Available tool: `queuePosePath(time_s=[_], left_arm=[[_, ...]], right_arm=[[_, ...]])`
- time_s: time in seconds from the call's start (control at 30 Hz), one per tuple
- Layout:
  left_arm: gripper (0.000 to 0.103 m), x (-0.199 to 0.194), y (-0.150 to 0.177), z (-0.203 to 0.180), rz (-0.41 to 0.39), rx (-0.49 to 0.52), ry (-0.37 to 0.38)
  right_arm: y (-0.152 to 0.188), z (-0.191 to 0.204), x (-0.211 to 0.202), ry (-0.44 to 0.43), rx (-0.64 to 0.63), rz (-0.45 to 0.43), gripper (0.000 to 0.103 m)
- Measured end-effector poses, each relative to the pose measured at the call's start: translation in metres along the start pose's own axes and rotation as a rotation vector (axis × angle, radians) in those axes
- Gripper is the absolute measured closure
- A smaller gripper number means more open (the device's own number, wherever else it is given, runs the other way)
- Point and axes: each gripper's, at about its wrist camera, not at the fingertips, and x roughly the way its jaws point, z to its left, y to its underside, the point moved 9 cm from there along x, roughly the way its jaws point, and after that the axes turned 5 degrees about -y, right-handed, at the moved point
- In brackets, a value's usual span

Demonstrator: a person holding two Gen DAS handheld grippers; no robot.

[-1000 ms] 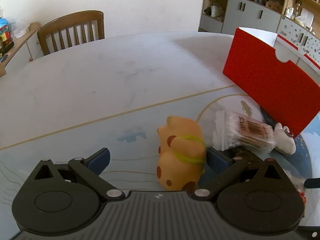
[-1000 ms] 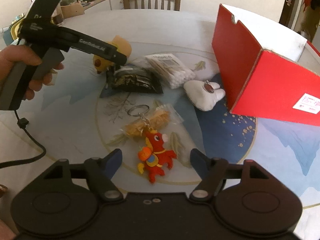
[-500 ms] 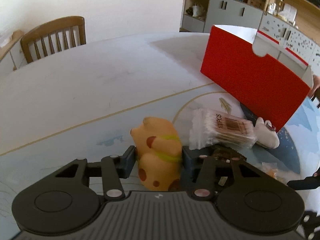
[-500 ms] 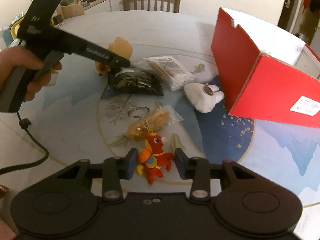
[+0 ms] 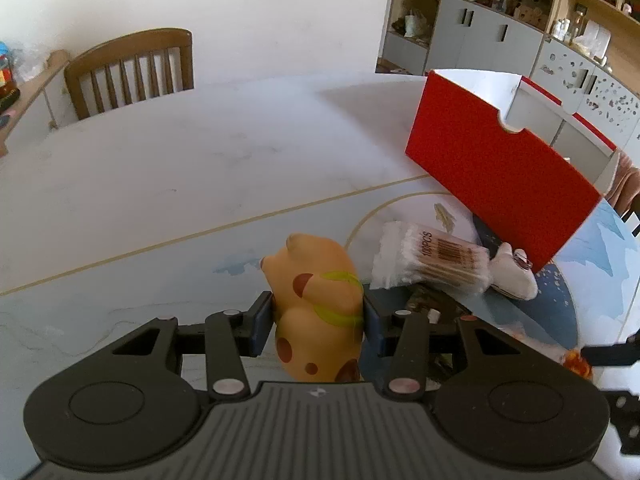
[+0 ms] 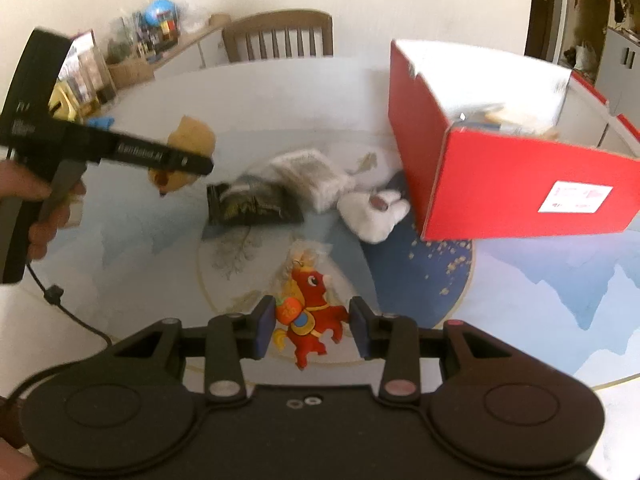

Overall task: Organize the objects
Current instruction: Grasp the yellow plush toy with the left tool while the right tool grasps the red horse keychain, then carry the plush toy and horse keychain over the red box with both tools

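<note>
My left gripper (image 5: 318, 316) is shut on an orange spotted toy animal (image 5: 316, 292) with a yellow-green band, held above the table; the toy also shows in the right wrist view (image 6: 188, 148). My right gripper (image 6: 311, 326) is shut on a red horse keychain (image 6: 310, 316), lifted off the table. An open red box (image 6: 512, 184) with a white inside stands at the right, with some items in it; it also shows in the left wrist view (image 5: 500, 168).
On the table lie a cotton swab pack (image 5: 432, 258), a black packet (image 6: 252, 204), a white plush (image 6: 372, 212) by the box and a clear packet (image 6: 306, 256). A wooden chair (image 5: 132, 68) stands behind the table. Cabinets (image 5: 500, 36) stand at the back right.
Both grippers closed from open, the left on the orange toy and the right on the red horse keychain. Both have since lifted their objects off the table.
</note>
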Motion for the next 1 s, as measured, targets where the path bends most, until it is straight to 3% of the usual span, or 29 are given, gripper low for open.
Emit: queuePosePath(time_s=[0.57, 1.0], left_arm=[[0.057, -0.071, 0.002, -0.059, -0.007, 0.018, 0.091], [0.057, -0.090, -0.021, -0.134, -0.033, 0.076, 0.175]], right_arm=[[-0.025, -0.024, -0.059, -0.012, 0.066, -0.075, 0.064], [-0.054, -0.071, -0.094, 0.008, 0.040, -0.128, 0.064]])
